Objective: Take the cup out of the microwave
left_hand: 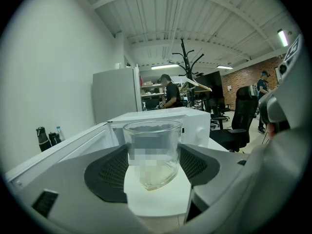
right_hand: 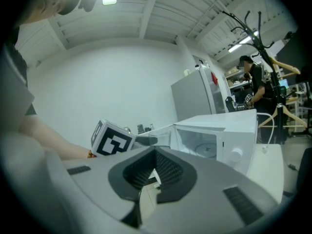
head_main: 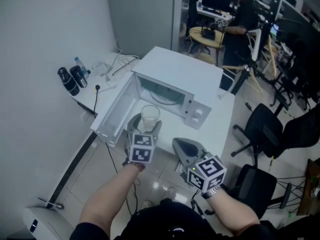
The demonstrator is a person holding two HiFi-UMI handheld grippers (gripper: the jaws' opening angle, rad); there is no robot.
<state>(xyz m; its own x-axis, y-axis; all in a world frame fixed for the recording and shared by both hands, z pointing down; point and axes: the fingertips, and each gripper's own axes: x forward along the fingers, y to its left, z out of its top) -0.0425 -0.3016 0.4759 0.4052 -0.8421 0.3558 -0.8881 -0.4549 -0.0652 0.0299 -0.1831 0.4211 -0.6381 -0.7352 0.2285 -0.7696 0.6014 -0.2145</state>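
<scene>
The left tool (head_main: pixel 144 133) grips the clear glass cup (left_hand: pixel 152 152) upright between its jaws, just outside the open microwave (head_main: pixel 175 76) ahead, likely to keep it level, while the right tool (right_hand: pixel 153 174) idles beside it, closed on nothing.

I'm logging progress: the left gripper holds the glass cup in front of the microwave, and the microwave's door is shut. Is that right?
Not quite: the door is open, swung out, as the head view shows. The left gripper does hold the glass cup in front of the microwave.
</scene>
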